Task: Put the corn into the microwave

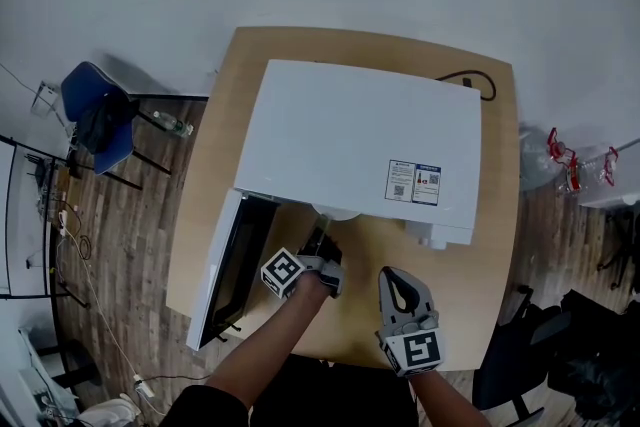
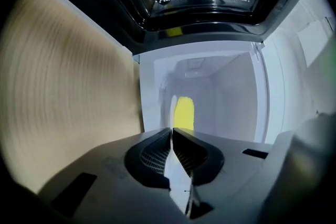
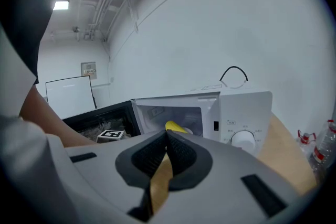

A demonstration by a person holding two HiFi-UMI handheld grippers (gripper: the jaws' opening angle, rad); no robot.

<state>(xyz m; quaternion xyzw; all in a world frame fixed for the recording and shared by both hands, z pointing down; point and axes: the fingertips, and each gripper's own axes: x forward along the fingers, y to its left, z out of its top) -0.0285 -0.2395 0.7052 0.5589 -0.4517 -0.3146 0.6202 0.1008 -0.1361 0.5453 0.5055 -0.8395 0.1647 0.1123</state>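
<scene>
The yellow corn (image 2: 184,113) lies inside the white microwave (image 1: 360,145), seen through the doorway in the left gripper view. It also shows as the corn (image 3: 176,126) on the microwave's floor in the right gripper view. The microwave's top hides it in the head view. The door (image 1: 228,265) hangs open to the left. My left gripper (image 1: 322,241) is at the mouth of the opening, jaws shut and empty, just short of the corn. My right gripper (image 1: 403,293) hovers over the table in front of the microwave, shut on nothing.
The microwave stands on a wooden table (image 1: 470,255), with its dial (image 3: 243,139) on the right of the front. A black cable (image 1: 472,79) runs behind it. A blue chair (image 1: 95,115) is at the left, bottles (image 1: 570,160) at the right, and a dark chair (image 1: 530,340) at the lower right.
</scene>
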